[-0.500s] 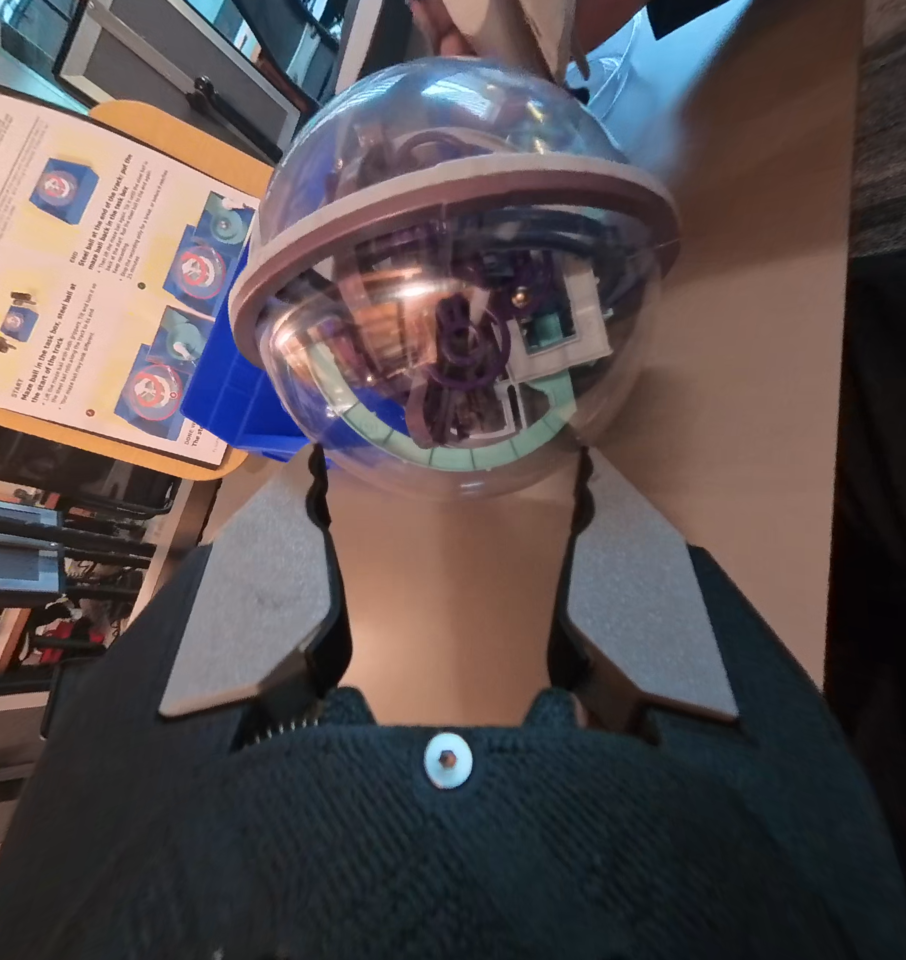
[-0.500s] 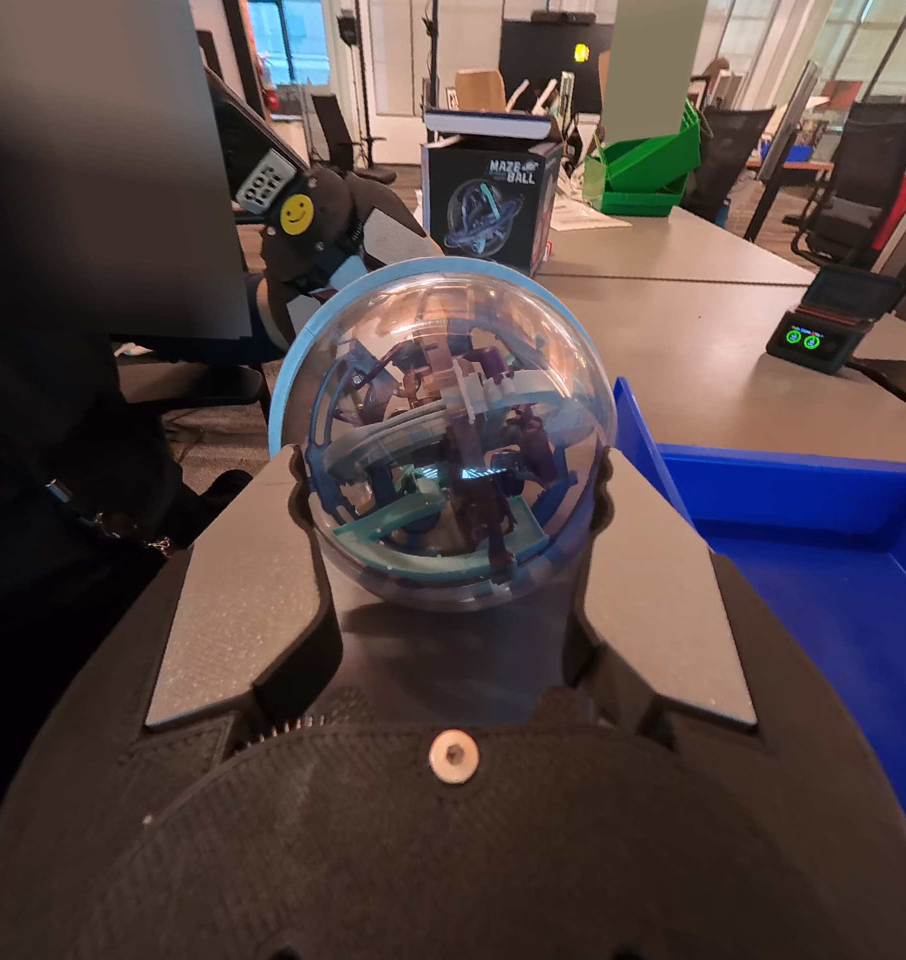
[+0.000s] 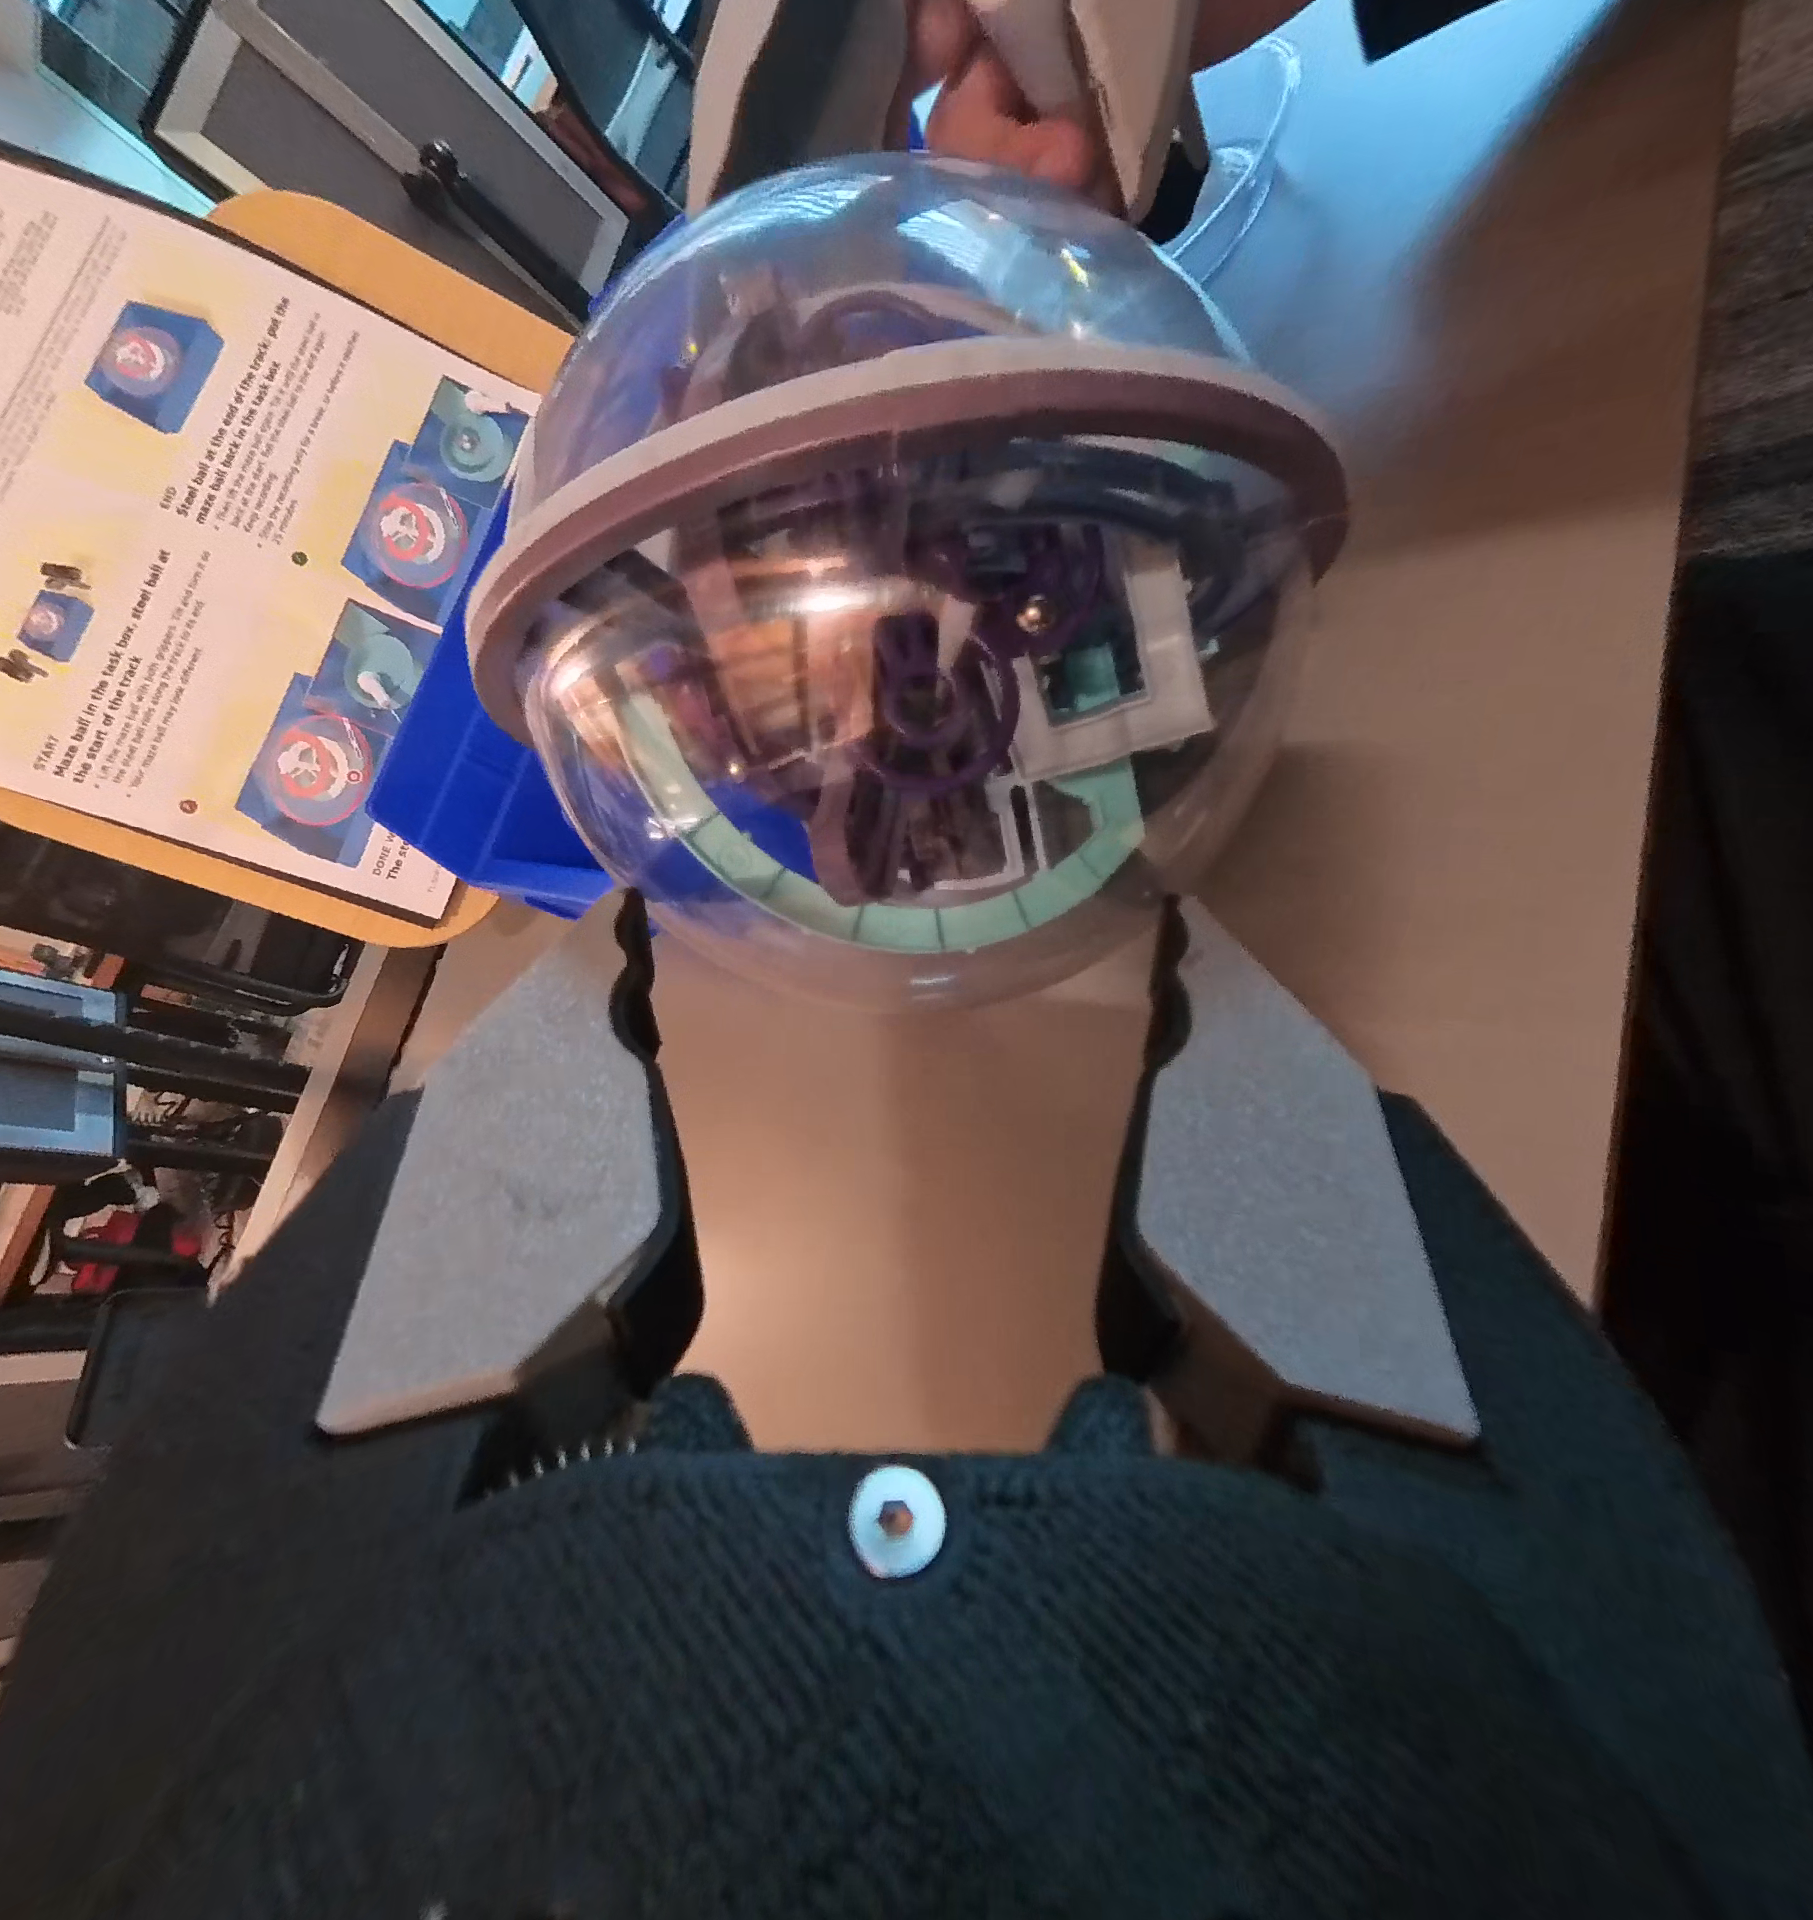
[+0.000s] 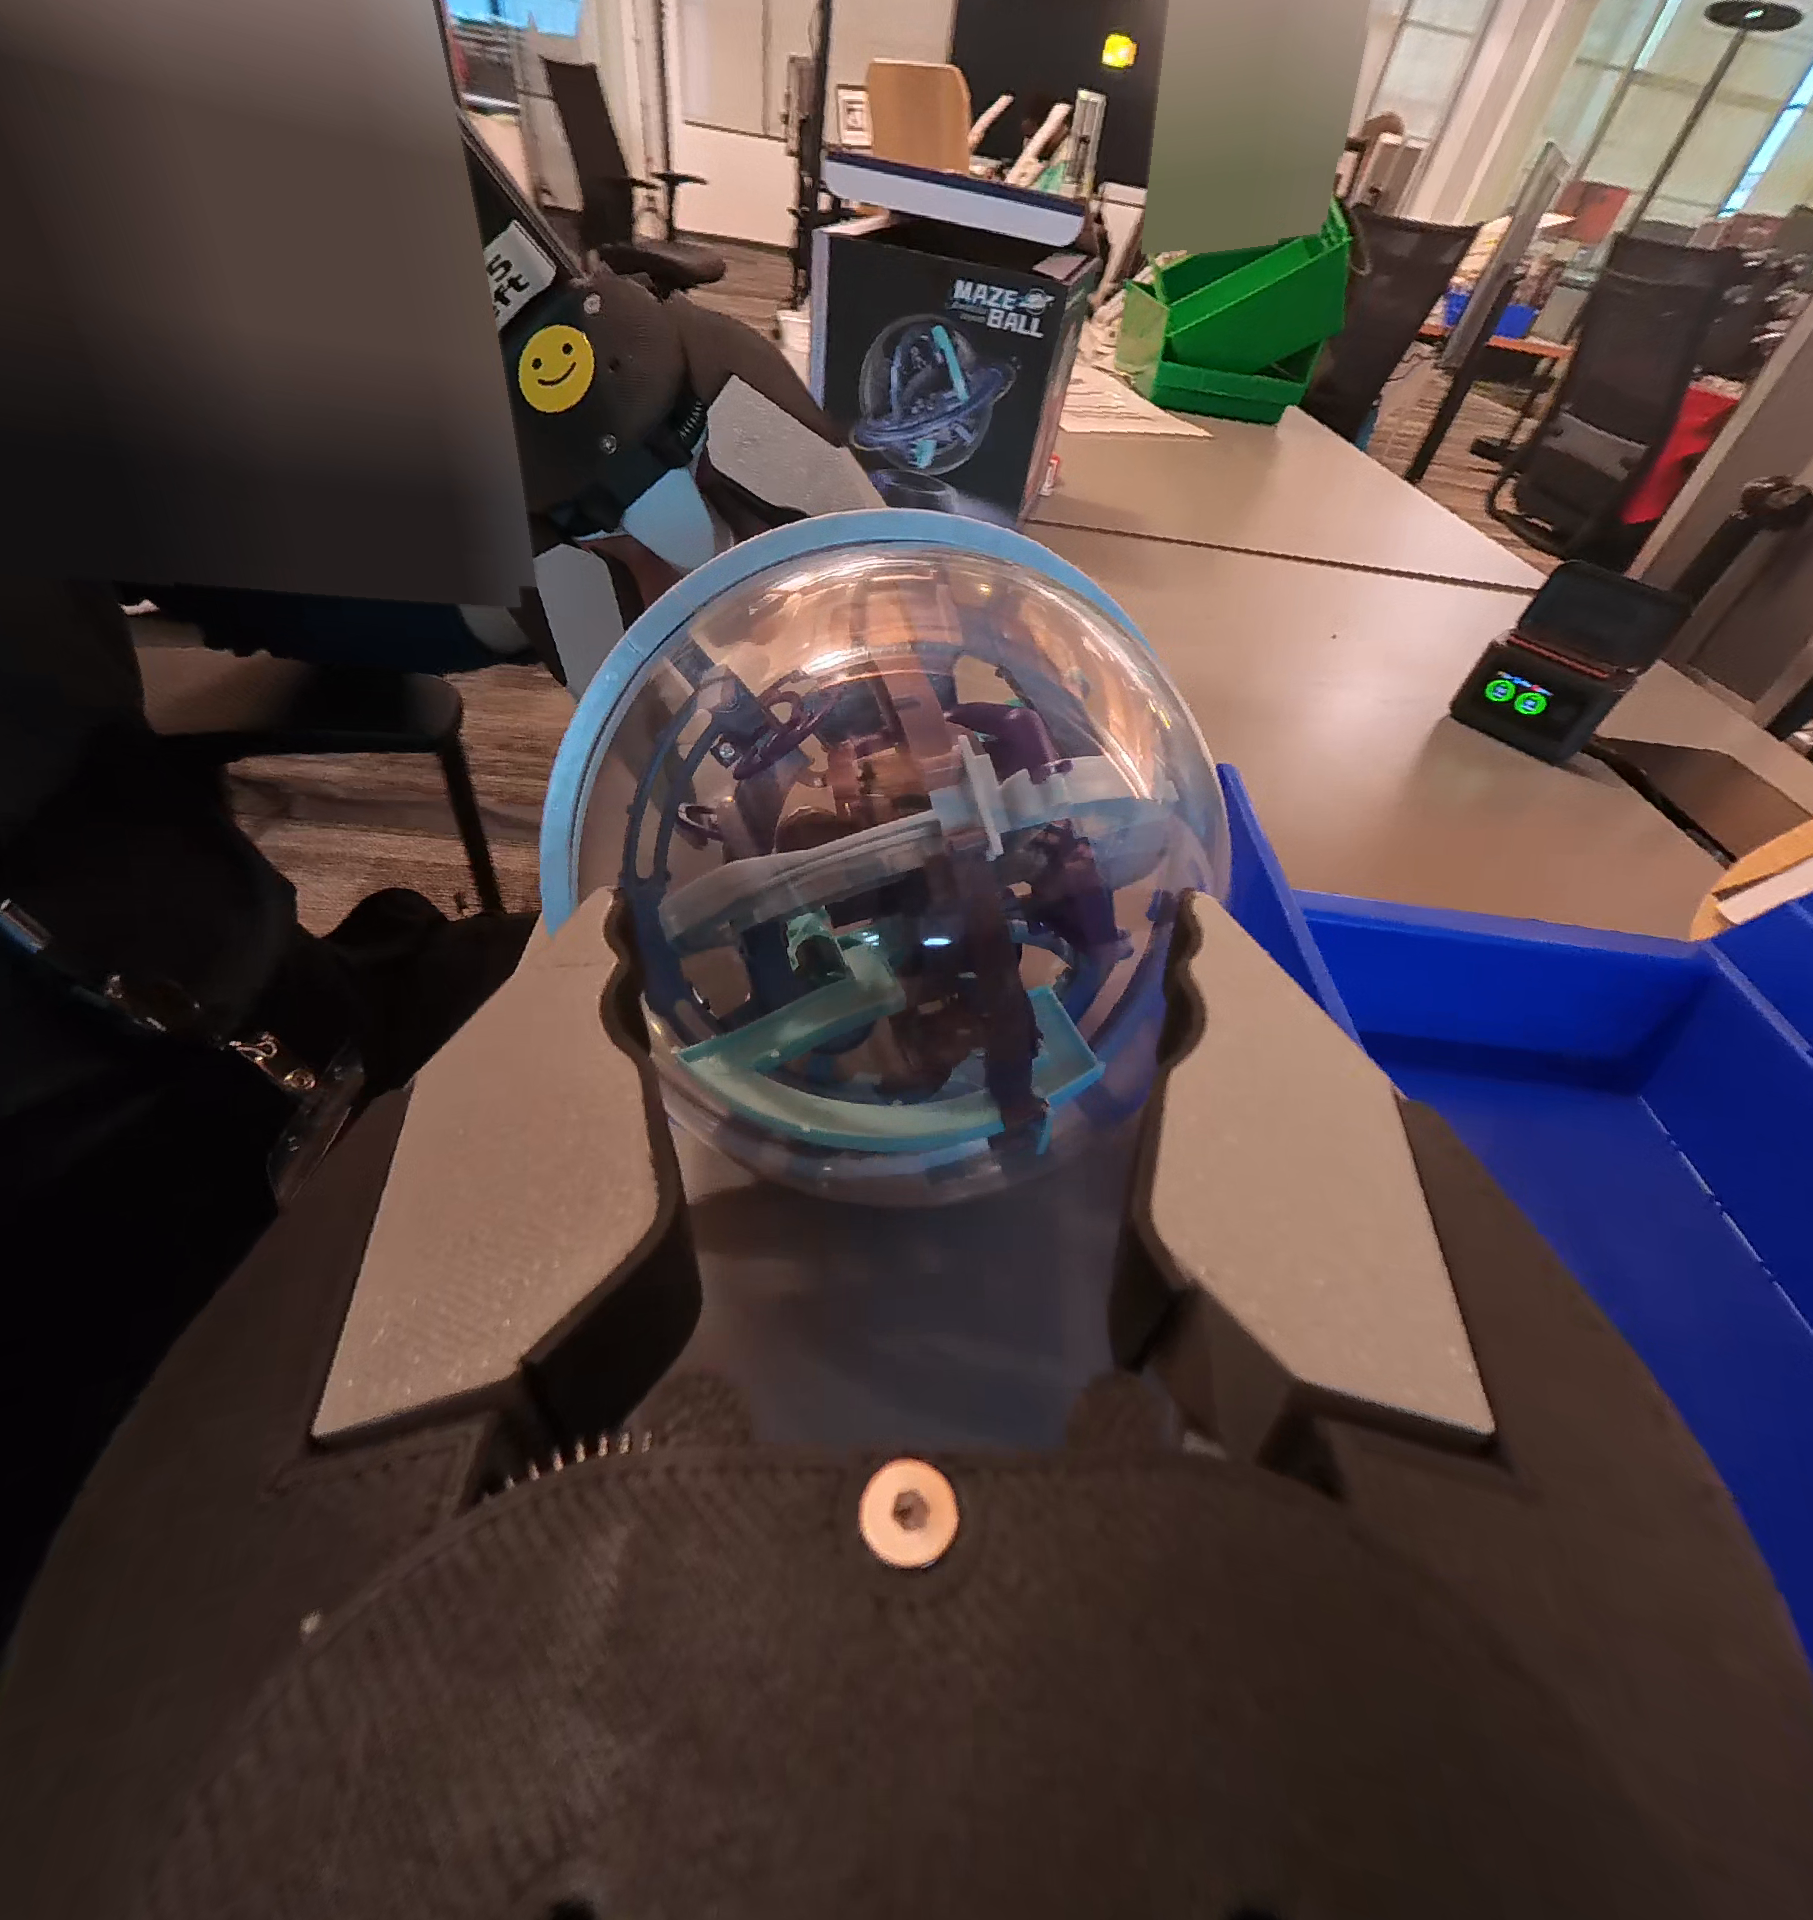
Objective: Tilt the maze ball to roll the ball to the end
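Right wrist view: one maze ball (image 4: pixel 886 862), two grippers

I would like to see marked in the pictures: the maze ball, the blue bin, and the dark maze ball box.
maze ball (image 4: pixel 881 862): right wrist view, clear front shell.
blue bin (image 4: pixel 1608 1039): right wrist view, inner back wall.
dark maze ball box (image 4: pixel 933 384): right wrist view, printed front face.

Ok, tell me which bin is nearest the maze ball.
The blue bin, right beside the maze ball; the green bins sit far back across the table.
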A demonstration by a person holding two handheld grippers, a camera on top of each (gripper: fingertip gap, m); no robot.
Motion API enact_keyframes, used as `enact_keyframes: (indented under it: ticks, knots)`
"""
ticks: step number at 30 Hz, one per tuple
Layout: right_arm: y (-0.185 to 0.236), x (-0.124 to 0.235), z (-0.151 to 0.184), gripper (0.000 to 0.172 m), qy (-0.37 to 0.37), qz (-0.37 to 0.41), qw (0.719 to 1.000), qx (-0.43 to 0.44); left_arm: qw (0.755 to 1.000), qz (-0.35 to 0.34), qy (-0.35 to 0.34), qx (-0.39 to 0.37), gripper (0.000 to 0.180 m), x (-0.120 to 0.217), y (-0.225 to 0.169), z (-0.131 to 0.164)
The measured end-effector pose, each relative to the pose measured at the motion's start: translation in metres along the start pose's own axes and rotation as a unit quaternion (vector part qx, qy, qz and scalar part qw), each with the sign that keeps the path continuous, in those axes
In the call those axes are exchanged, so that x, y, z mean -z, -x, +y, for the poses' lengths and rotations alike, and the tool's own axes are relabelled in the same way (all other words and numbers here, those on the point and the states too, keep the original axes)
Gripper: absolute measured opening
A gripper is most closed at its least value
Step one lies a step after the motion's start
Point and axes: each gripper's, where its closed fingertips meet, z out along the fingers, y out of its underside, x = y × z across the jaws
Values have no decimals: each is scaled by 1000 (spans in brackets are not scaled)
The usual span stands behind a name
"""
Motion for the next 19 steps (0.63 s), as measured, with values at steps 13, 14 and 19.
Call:
enact_keyframes:
  ticks: [13, 14, 19]
  knots:
    - [-5, -2, 1, 102, -32, -64, 997, -2, 1000, -19, -1, 6, 92, 4, -4, -3]
    - [-5, -4, 1, 102, -34, -67, 997, -1, 1000, -19, -2, 8, 92, 4, -4, -3]
    - [-6, -4, -1, 103, -48, -81, 996, 0, 1000, -22, 0, 7, 93, 5, -4, -4]
